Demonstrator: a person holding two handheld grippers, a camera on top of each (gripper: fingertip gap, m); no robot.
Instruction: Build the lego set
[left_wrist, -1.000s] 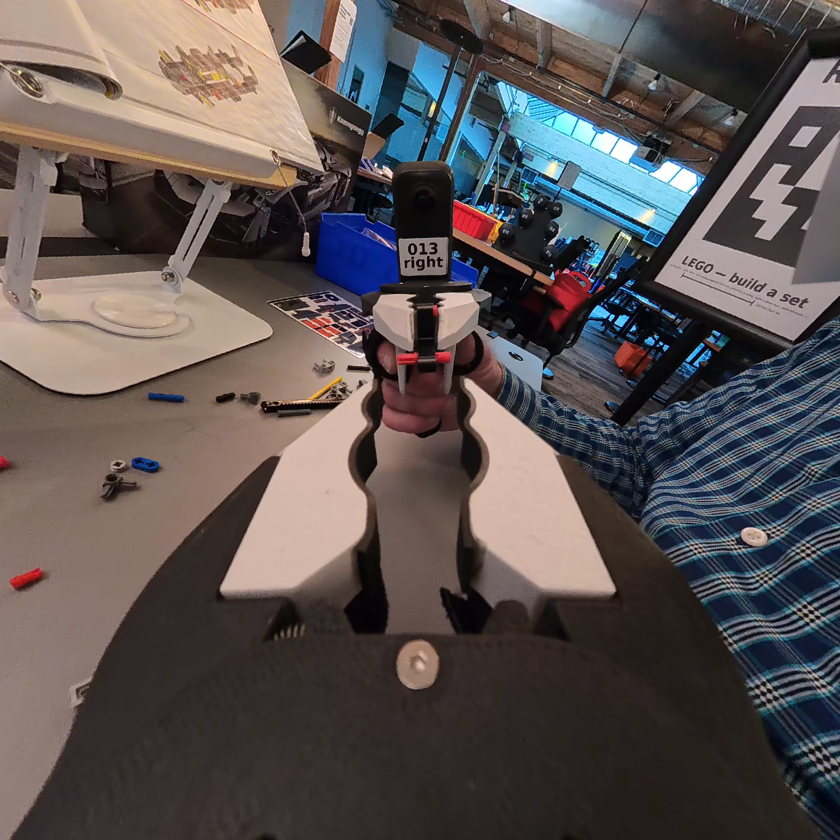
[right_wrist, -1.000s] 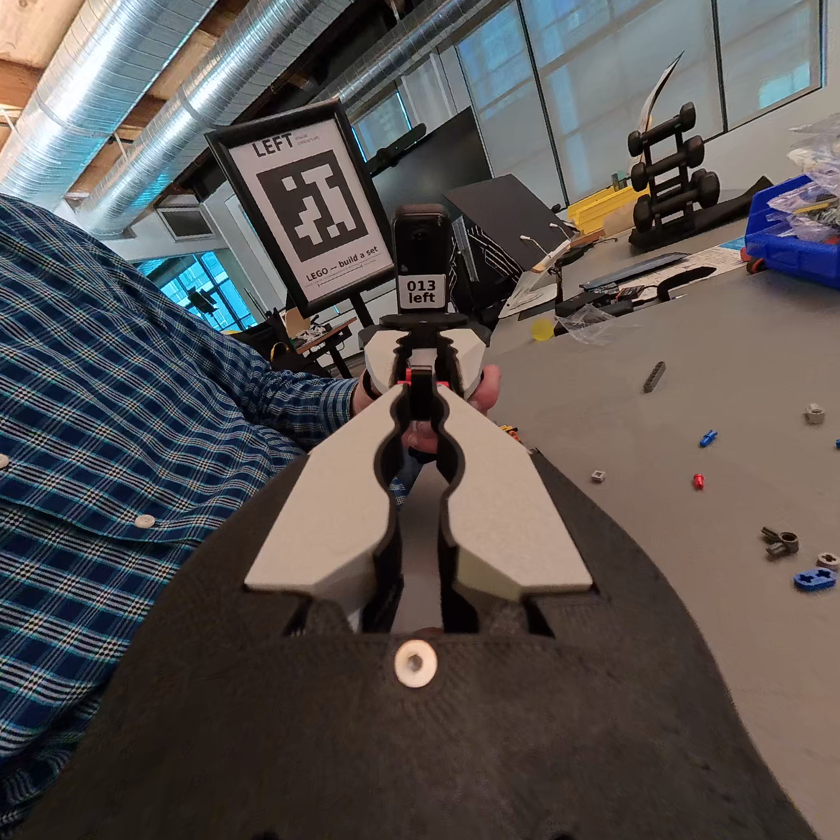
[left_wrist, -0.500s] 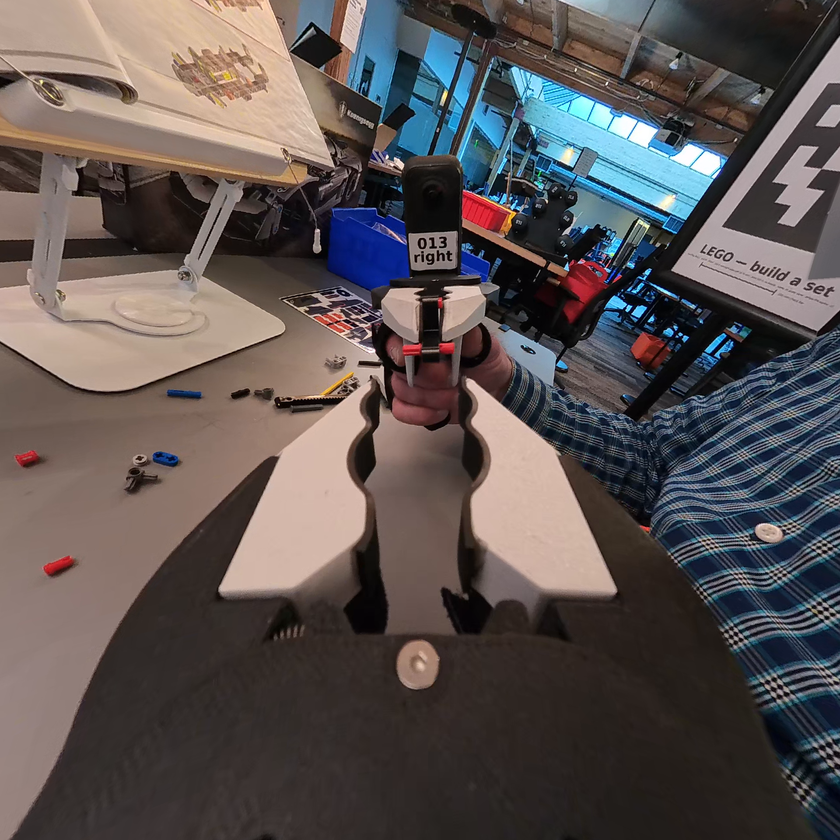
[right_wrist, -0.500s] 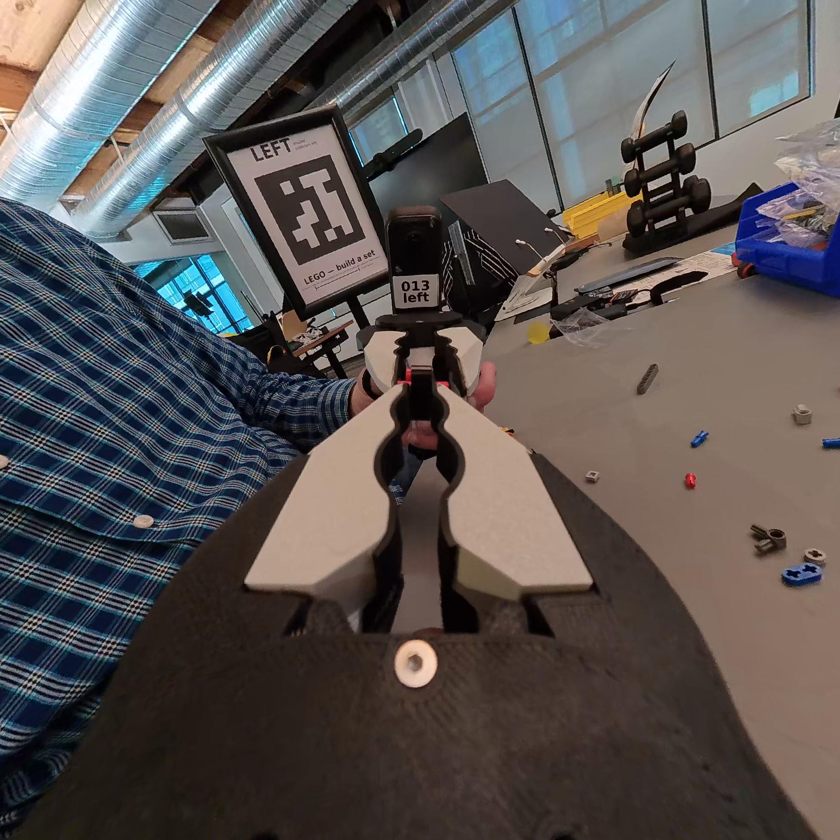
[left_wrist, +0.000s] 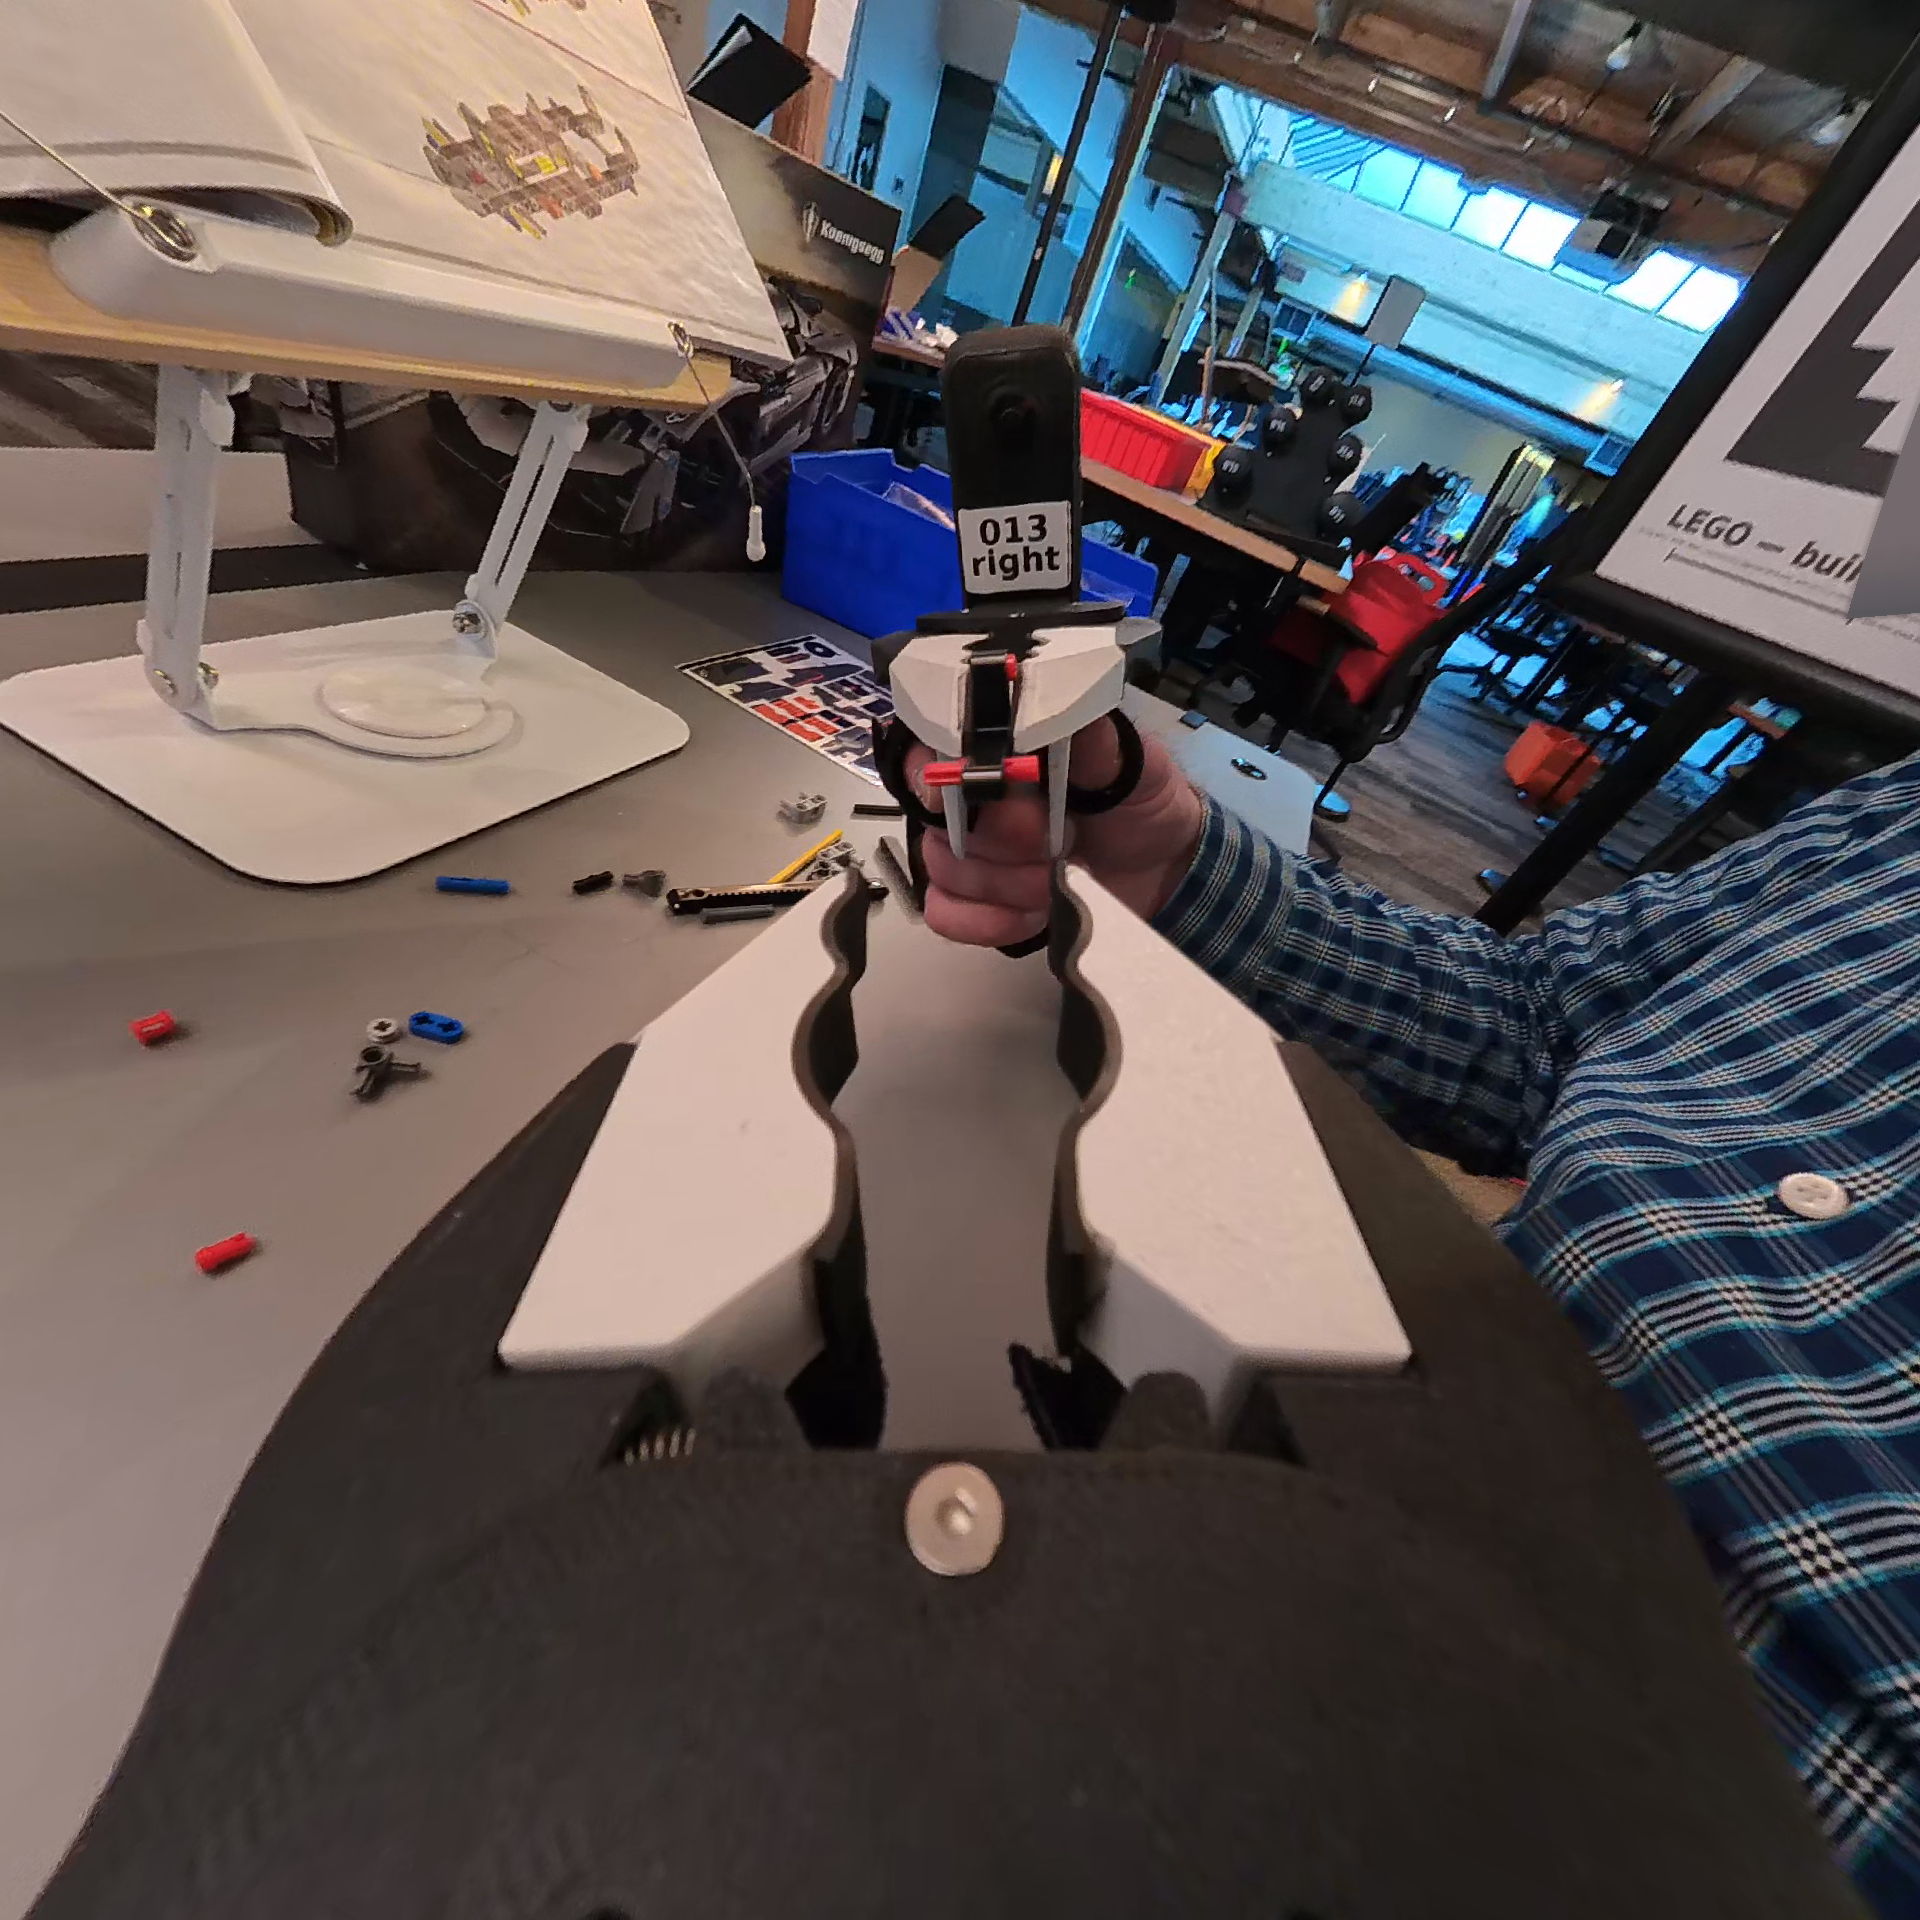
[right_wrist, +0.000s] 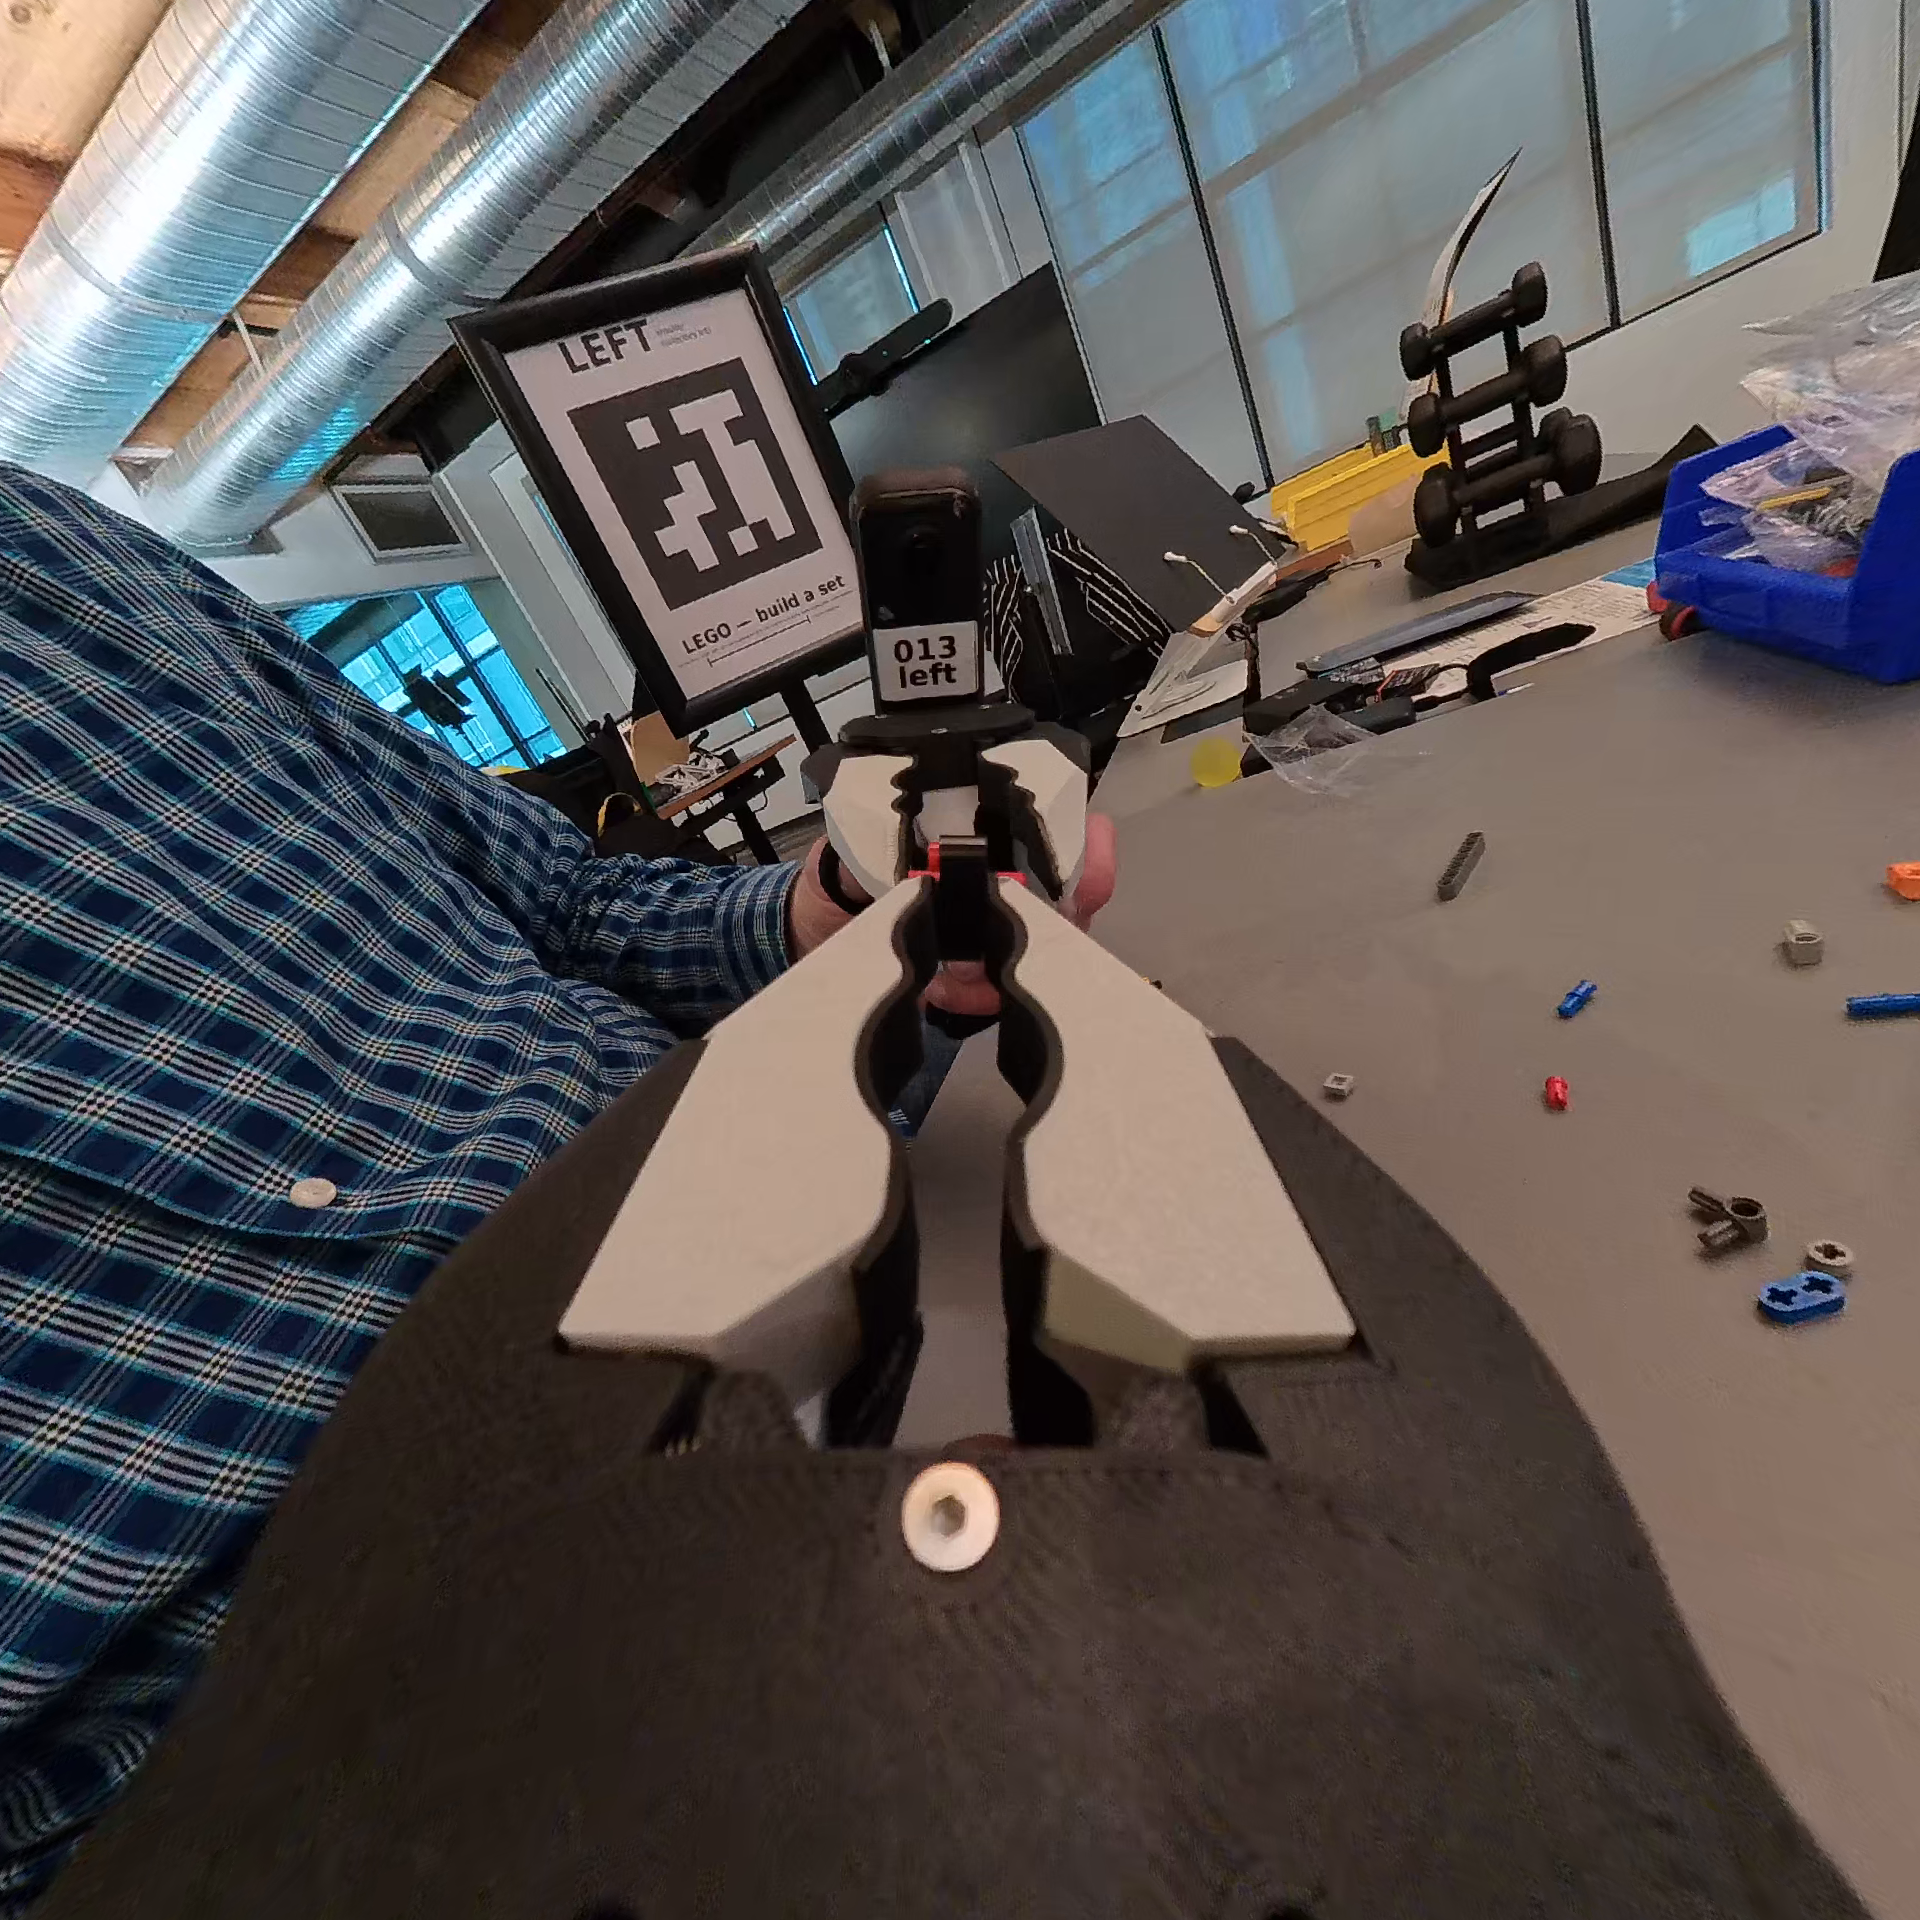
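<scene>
My two grippers face each other above the grey table (left_wrist: 260, 1039). My left gripper (left_wrist: 954, 894) is open and empty, and it also shows in the right wrist view (right_wrist: 945, 810), held by a hand. My right gripper (right_wrist: 958, 899) is shut on a small black lego piece (right_wrist: 961, 914) with red pins through it. In the left wrist view the right gripper (left_wrist: 1006, 821) shows head-on with that black piece (left_wrist: 982, 717) and its red axle between its fingers. Loose parts lie on the table: a blue link (left_wrist: 436, 1027), a grey connector (left_wrist: 384, 1070), red pins (left_wrist: 223, 1252) and a black toothed bar (left_wrist: 743, 894).
An instruction book on a white stand (left_wrist: 343, 727) is at the far left, with a blue bin (left_wrist: 862, 540) and a sticker sheet (left_wrist: 790, 696) behind the parts. A person's plaid sleeve (left_wrist: 1662, 1091) is on the right. The right wrist view shows another blue bin (right_wrist: 1787, 603) and several scattered parts (right_wrist: 1803, 1299). My two grippers' fingertips are within a few centimetres of each other. Left tips and right tips are each some 20 centimetres from the blue link (left_wrist: 436, 1027). Look for it in the right wrist view (right_wrist: 1808, 1307) too.
Both grippers have drifted slightly while still facing each other. The table parts have slid a little to the right in the left wrist view. Neither grip has changed.
</scene>
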